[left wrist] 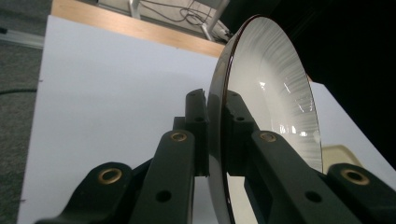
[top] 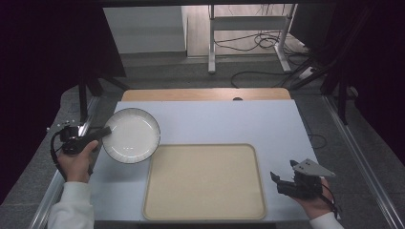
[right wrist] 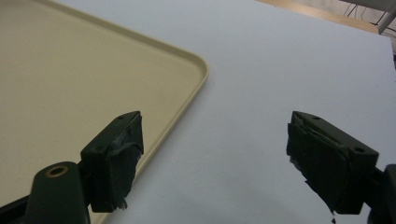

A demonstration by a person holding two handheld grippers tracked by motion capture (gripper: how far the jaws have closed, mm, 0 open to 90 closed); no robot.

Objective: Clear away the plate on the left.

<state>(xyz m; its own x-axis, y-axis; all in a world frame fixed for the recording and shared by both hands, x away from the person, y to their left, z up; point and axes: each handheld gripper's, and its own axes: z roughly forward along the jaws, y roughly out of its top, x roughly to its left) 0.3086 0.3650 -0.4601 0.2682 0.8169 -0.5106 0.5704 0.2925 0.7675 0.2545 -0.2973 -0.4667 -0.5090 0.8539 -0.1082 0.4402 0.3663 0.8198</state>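
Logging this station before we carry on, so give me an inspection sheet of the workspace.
Surface: pale blue table top, wooden strip along its far edge.
Job's things: white plate with dark rim, near the table's left edge; beige tray, bare.
Clutter: nothing seen.
Grippers: left hand-held gripper shut on the plate's rim; right hand-held gripper open, nothing between the jaws, right of the tray.
Cables: black cable trails from the left hand-held gripper; more lie on the floor beyond.
Surroundings: grey floor, white frame legs, dark curtains at both sides.

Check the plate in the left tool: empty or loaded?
Empty. The plate shows a bare white inside, and the left tool is clamped on its rim.
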